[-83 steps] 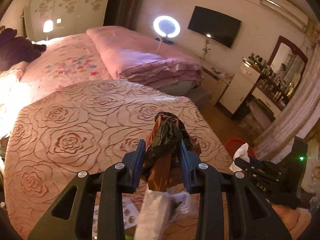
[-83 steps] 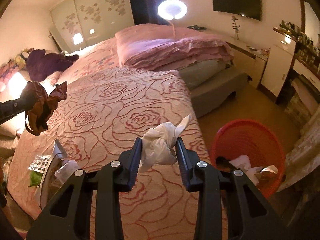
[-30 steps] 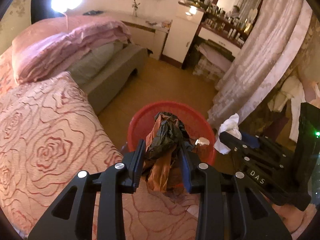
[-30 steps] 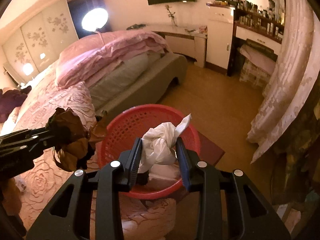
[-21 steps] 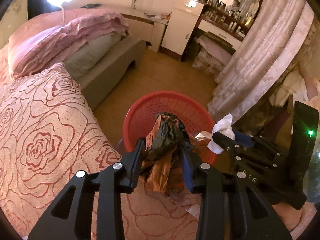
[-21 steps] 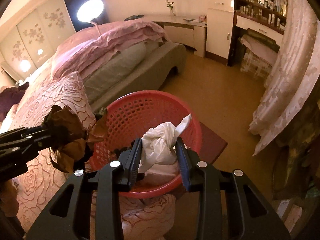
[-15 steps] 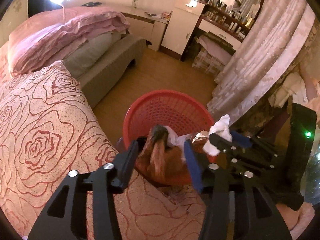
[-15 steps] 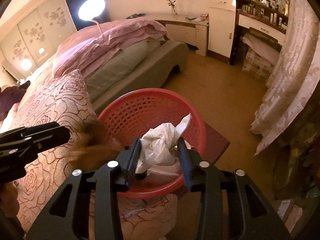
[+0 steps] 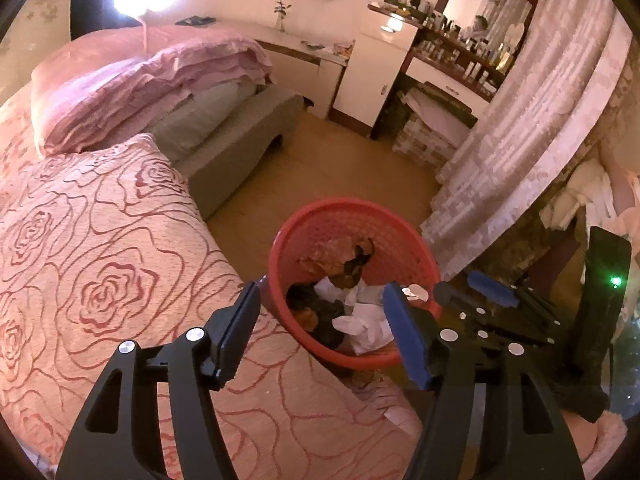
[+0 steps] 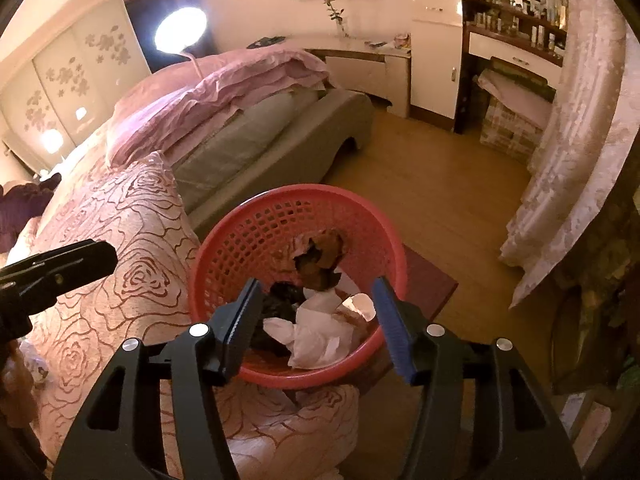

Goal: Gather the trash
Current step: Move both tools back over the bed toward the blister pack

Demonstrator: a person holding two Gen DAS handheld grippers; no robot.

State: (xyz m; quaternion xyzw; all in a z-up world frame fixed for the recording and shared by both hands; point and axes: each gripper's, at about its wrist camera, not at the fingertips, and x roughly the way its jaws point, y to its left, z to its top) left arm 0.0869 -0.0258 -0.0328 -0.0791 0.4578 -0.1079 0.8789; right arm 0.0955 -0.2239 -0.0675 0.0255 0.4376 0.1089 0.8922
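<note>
The left tongs hang spread wide with nothing between them, low in the centre of the left wrist view, above the near rim of the red mesh basket. The right tongs are likewise parted and empty, over the same basket at the lower middle of the right wrist view. In the left wrist view the right tongs also show at lower right, their blue pads apart.

Inside the basket lie a crumpled brown wrapper, a dark bag and white tissue, piled together.

The basket stands on the wooden floor, just beside the bed's rose-patterned cover, which fills the left of both views. A lace curtain hangs at the right.
</note>
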